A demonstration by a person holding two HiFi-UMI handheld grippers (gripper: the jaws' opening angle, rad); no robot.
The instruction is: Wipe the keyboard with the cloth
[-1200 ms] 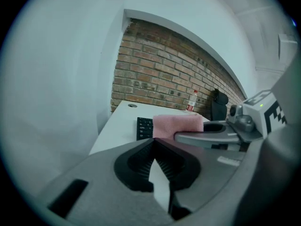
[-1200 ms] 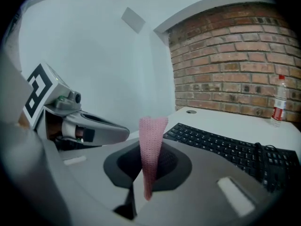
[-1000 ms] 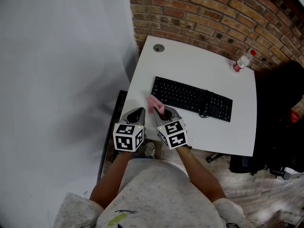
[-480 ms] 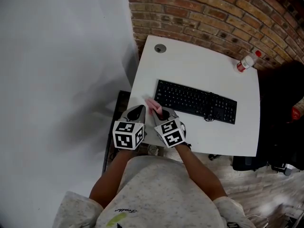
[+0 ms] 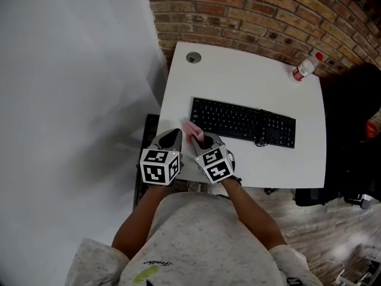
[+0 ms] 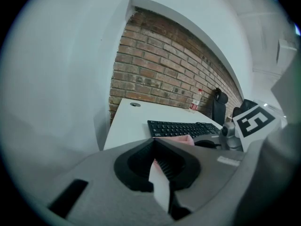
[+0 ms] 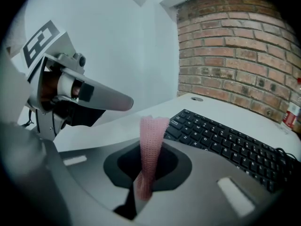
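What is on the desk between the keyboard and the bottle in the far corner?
Nothing: only bare white desk runs from the keyboard to the bottle, as the head view shows.

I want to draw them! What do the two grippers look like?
The left gripper and right gripper are grey shells tapering to a point. Each carries a white cube with black square markers. The person wears a speckled light-grey shirt.

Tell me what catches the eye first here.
A pink cloth sticks up from the right gripper's shut jaws, just by the near left corner of the black keyboard. The keyboard lies across a white table against a brick wall, with a bottle at the table's far right corner.
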